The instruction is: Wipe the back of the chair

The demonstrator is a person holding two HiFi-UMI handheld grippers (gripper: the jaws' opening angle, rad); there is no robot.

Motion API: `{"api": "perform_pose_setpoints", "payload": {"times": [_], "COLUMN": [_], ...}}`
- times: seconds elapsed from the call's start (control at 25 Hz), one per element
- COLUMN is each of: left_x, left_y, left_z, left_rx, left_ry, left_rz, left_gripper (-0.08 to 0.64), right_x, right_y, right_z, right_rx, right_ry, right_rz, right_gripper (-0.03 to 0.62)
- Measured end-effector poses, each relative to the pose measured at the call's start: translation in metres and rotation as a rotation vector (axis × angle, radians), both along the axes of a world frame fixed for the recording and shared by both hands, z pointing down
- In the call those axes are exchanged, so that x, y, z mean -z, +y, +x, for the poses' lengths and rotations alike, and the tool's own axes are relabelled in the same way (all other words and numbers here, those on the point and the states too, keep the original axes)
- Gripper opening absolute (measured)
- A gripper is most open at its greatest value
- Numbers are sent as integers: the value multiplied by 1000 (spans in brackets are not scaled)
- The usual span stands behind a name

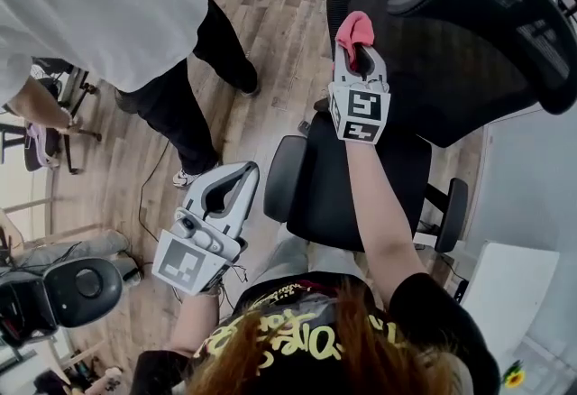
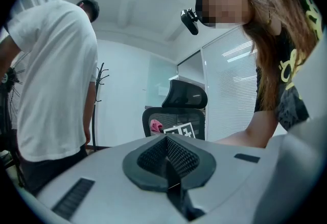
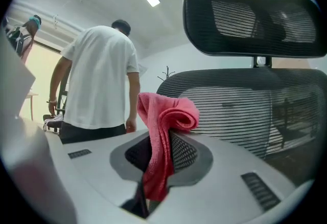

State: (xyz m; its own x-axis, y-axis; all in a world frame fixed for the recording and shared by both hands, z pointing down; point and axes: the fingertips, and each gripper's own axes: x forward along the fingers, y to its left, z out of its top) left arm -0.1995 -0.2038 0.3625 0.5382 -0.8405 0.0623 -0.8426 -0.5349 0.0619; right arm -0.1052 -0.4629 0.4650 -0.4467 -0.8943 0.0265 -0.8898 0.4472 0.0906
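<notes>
Your right gripper [image 3: 159, 164] has its jaws clamped on a pink cloth [image 3: 166, 120], pinched low down so that a folded, rolled end stands free above the tips. The cloth is soft, light and limp, so it will bunch and drag instead of sliding, and I'd judge that only the free fold does the wiping. Keep the grip deep so the mesh can't tug it loose. From the head view the cloth [image 1: 353, 28] sits at the left edge of the chair's backrest [image 1: 433, 78], above the seat [image 1: 352, 177]. The right gripper view puts the backrest [image 3: 240, 110] close behind the cloth, though you can't tell there whether they touch. The mesh will probably give under pressure and the chair may turn or roll, so press lightly. Your left gripper [image 1: 242, 175] hangs low beside the left armrest [image 1: 278, 177], jaws together on nothing, and is free to steady the frame. The headrest [image 1: 505, 14] overhangs the top of the backrest, so stop upward strokes short of it. A wall stands close on the right, and a person in a white shirt [image 1: 99, 5] stands on the wooden floor [image 1: 279, 32] to your left, well apart from the chair, so sweep across the mesh, not wide past its left edge
</notes>
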Motion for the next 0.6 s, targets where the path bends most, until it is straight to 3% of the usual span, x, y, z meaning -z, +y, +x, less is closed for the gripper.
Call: {"api": "perform_pose_setpoints", "payload": {"times": [0.36, 0.6], "left_x": [-19, -69], "left_y": [-3, -14], "left_z": [-6, -15], "left_rx": [27, 94], "left_ry": [-15, -94], "left_rz": [-46, -305], "left_gripper": [-6, -8], "right_x": [-2, 4], "right_y": [3, 8], "right_z": [-25, -33], "right_rx": [62, 100], "right_ry": [31, 39], "right_rz": [-5, -5], "right_gripper": [60, 60]}}
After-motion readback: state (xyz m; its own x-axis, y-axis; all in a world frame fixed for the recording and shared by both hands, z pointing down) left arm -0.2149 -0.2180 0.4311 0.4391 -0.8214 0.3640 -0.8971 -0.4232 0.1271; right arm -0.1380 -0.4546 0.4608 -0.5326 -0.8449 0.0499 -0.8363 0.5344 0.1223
